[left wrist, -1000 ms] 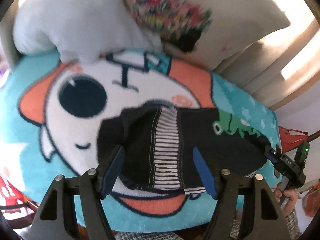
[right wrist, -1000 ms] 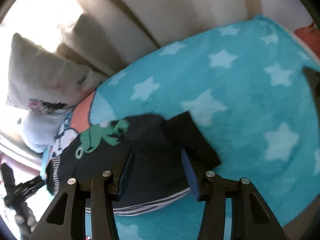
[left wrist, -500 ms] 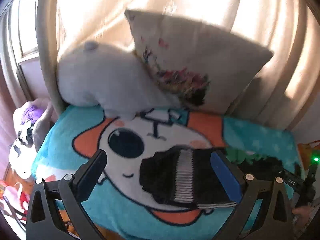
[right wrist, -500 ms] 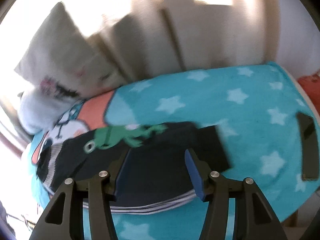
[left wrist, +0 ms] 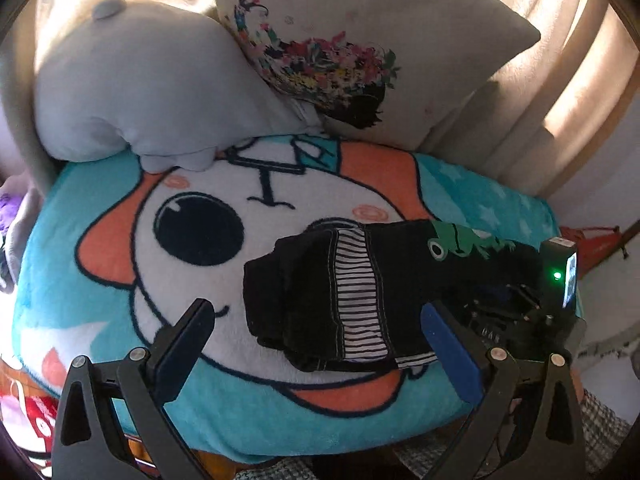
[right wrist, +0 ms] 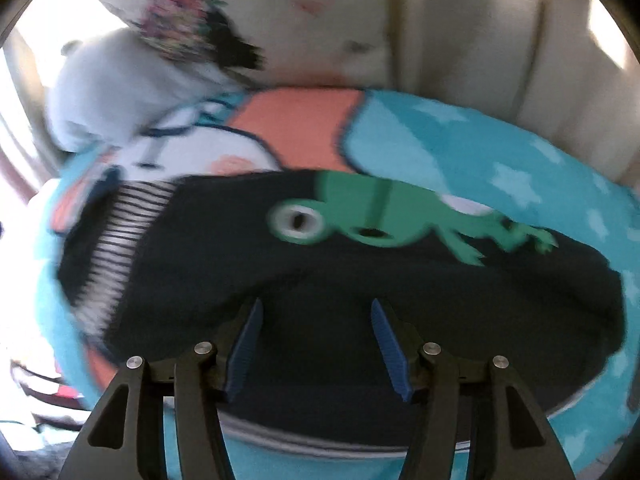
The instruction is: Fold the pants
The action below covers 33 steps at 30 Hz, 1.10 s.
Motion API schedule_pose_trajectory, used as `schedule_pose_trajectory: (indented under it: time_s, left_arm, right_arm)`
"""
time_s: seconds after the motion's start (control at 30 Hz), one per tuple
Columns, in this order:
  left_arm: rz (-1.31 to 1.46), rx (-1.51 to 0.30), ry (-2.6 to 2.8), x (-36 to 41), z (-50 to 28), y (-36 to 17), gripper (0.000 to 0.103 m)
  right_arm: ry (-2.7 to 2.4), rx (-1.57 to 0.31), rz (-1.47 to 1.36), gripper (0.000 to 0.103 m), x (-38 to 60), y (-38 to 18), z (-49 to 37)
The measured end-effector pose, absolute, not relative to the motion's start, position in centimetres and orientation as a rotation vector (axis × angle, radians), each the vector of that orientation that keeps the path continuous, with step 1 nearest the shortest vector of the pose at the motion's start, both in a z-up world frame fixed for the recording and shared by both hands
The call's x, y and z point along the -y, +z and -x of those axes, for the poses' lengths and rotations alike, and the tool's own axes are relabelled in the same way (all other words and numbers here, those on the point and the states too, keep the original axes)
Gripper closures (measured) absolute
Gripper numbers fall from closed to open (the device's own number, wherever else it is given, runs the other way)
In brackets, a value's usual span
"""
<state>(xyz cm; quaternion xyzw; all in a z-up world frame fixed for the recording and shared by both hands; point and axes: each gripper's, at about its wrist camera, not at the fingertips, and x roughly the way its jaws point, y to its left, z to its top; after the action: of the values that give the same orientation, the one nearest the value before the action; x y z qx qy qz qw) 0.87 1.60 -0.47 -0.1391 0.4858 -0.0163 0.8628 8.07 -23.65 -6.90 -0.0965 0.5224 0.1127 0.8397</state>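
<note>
The left gripper [left wrist: 318, 344] has its blue-padded fingers [left wrist: 450, 354] spread wide with nothing between them, hovering over the near edge of the blanket [left wrist: 248, 404]. The right gripper [right wrist: 316, 340] also has its fingers [right wrist: 386, 344] parted, and between them shows only dark cloth; the view is blurred, so I cannot tell whether the pads touch the fabric.

The pants [left wrist: 360, 284] lie just ahead of both grippers, on the blanket that covers the bed. They are black, bunched into a compact folded shape, with a white band of thin black stripes [left wrist: 358, 292] running across them near the waist end. A green frog print [right wrist: 384, 216] sits on the upper side of the cloth, toward the far edge. In the left wrist view the right gripper appears at the right end of the pants, with a small green light glowing on its body.

The blanket is turquoise with pale stars and carries a large cartoon face in white and orange with one round dark eye [left wrist: 198, 230]. Behind it, a grey plush cushion [left wrist: 152, 80] leans beside a cream pillow [left wrist: 360, 40] printed with bright flowers. Pale curtains [left wrist: 560, 60] hang at the back, lit by sun.
</note>
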Motion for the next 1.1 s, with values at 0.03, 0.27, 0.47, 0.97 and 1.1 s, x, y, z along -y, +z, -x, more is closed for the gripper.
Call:
schedule_pose_trajectory:
  time_s: [0.03,0.27,0.47,0.97,1.1]
  left_arm:
    - [0.287,-1.02,-0.055,-1.7,-1.1,-0.6,0.0]
    - [0.284,-1.072,-0.234,-1.3,-3.1,-2.0,0.0]
    - [0.253,-1.146,-0.393,3.1,-6.3,-2.8,0.0]
    - [0.149,-1.288,-0.628,26.0,-18.3,-3.3,0.0]
    - [0.136,-1.368,-0.679,32.5,-21.5,-6.0,0.0]
  right_arm:
    - [0.187,-1.104,0.193,0.043,25.2,-7.1,-8.2]
    - [-0.15,-1.02,-0.27,0.043,40.9,-2.6,-6.1]
    - [-0.195,-0.983,-0.408,0.034,43.5,-1.4,-2.0]
    - [0.085,-1.021,-0.489,0.032,45.3,-6.2,-5.0]
    - [0.149,-0.998,-0.465,0.03,45.3,-6.0,-6.0]
